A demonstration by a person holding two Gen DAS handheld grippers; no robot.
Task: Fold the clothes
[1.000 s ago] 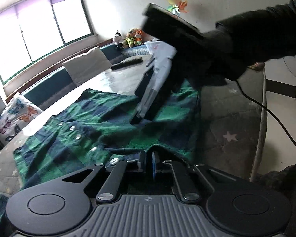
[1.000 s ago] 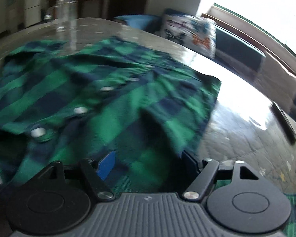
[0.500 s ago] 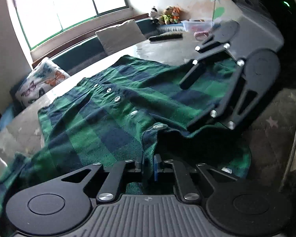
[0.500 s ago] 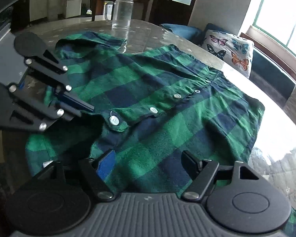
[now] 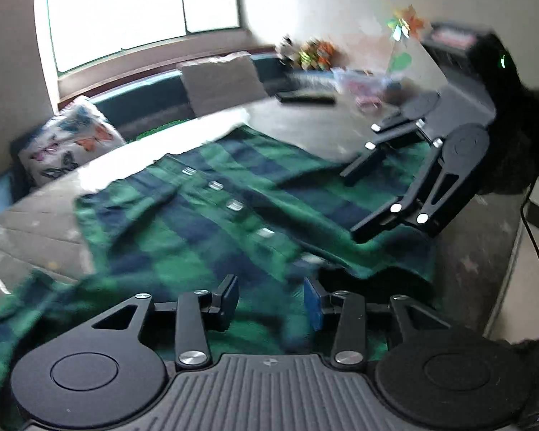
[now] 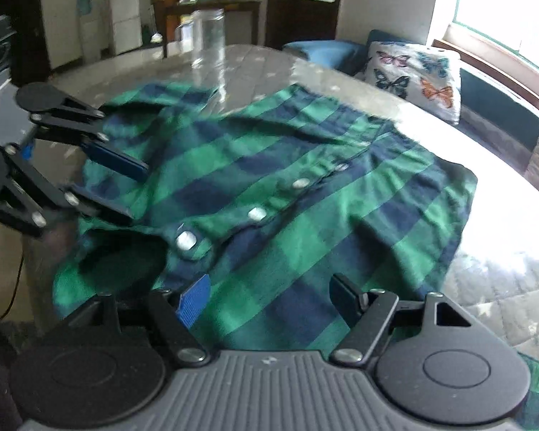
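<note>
Green-and-navy plaid shirt (image 6: 305,194) lies spread button-side up on the quilted table (image 6: 485,280), directly ahead of and under both grippers. Left gripper (image 5: 272,300): clamped on the collar edge half a second ago, now spread apart, cloth released. Right gripper (image 6: 269,292): jaws wide as before, holding nothing, collar button just ahead. Judgement: laying-flat done; first fold not yet begun. Glass jar (image 6: 207,37) stands beyond the shirt.
</note>
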